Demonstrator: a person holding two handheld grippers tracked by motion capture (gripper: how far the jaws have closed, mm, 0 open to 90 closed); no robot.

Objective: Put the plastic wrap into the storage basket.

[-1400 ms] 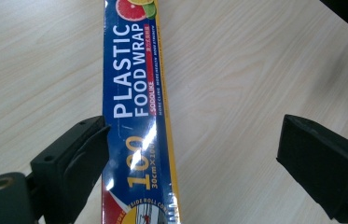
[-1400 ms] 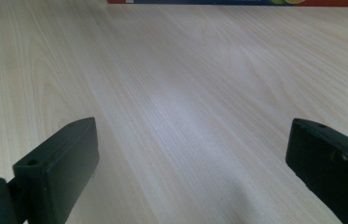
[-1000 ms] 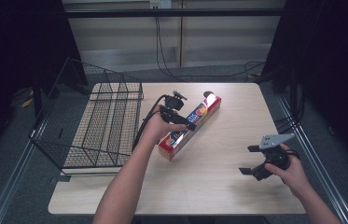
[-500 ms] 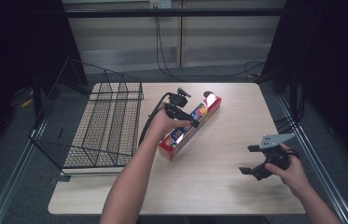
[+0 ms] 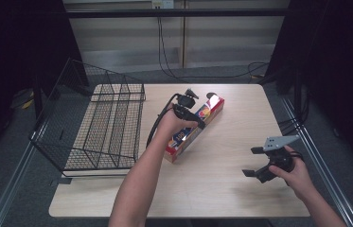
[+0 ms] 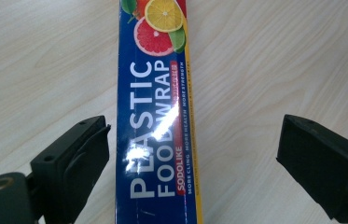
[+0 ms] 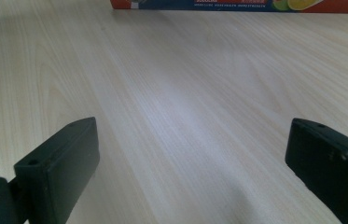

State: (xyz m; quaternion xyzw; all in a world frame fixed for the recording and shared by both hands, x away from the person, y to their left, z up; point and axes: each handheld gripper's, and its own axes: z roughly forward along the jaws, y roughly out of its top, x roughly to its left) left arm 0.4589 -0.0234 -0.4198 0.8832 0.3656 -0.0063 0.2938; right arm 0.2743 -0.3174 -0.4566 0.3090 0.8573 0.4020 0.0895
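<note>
1. The table [image 5: 221, 189] is pale wood-grain laminate, smooth and matte.
2. The plastic wrap box [image 6: 157, 121] is a long, narrow, glossy carton, blue on top with white lettering and printed citrus slices, red along its side; it lies diagonally at mid-table, just right of the black wire basket [image 5: 93, 127].
3. The left gripper [image 6: 195, 158] hangs over the box, jaws spread wide to either side, gripping nothing.
4. The right gripper [image 5: 258, 162] hovers well apart, wide open and empty.
</note>
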